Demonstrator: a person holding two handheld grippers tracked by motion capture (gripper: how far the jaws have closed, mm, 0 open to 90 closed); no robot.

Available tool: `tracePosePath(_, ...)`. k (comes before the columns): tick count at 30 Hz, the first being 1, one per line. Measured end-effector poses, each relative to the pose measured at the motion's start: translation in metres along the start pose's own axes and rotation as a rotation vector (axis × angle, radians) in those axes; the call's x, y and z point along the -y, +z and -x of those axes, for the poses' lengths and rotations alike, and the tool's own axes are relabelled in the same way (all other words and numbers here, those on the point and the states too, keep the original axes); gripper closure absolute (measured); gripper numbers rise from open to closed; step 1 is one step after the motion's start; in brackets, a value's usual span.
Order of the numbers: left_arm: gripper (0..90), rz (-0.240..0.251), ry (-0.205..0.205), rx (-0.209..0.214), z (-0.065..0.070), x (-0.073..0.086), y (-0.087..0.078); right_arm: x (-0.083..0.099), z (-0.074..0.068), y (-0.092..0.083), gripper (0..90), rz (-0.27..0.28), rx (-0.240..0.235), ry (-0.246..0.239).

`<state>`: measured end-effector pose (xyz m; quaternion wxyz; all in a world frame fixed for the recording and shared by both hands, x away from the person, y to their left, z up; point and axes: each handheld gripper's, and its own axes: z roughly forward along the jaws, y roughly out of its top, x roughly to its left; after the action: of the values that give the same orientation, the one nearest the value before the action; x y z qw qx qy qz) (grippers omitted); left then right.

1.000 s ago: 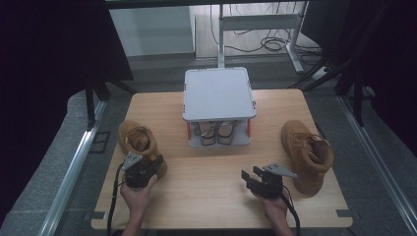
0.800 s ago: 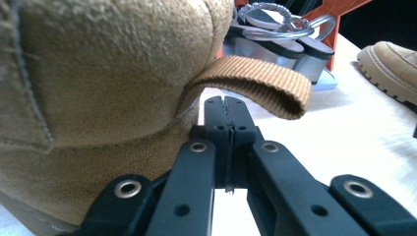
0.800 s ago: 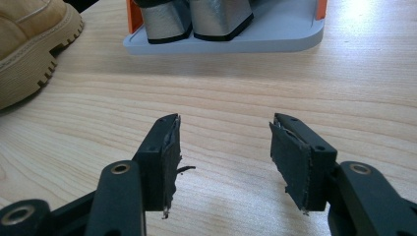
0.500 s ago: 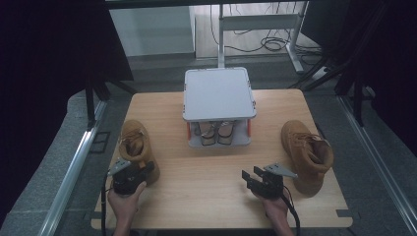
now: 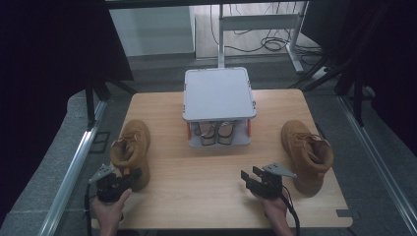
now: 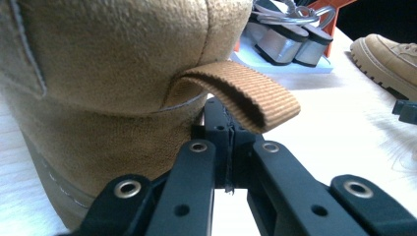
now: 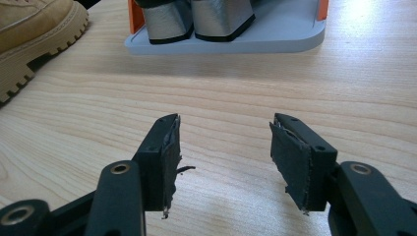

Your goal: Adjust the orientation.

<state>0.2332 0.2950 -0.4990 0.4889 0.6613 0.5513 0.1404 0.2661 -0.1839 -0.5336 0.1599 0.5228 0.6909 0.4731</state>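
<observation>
Meanwhile the left gripper [image 5: 132,175], jaws pressed together, has slid left beside the boot [image 5: 130,150]; right gripper [image 5: 248,178] stays spread.

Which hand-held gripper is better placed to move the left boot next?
Left. The left hand-held gripper sits shut at the left boot's heel loop; the right hand-held gripper hangs open over bare table.

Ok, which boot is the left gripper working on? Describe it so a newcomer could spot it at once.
Start at the grey lidded rack at the back middle of the wooden table. The tan boot sits near the table's left edge, its heel toward the person. Unlike its twin on the right, the left gripper, jaws shut, is at its heel by the ribbed pull loop.
</observation>
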Motion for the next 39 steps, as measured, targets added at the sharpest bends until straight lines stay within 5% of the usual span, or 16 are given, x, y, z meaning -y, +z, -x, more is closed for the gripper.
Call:
tracePosePath(12, 90.0, 0.020, -0.049, 0.004, -0.021, 0.006, -0.021, 0.000, 0.000, 0.001, 44.9, -0.003, 0.002, -0.006)
tracePosePath(31, 90.0, 0.052, -0.104, -0.052, -0.042, 0.006, -0.036, 0.001, 0.001, 0.001, 44.8, -0.006, 0.012, -0.010)
tracePosePath(39, 90.0, 0.053, -0.103, -0.045, -0.048, 0.002, -0.036, 0.001, 0.002, 0.002, 44.8, -0.009, 0.017, -0.012)
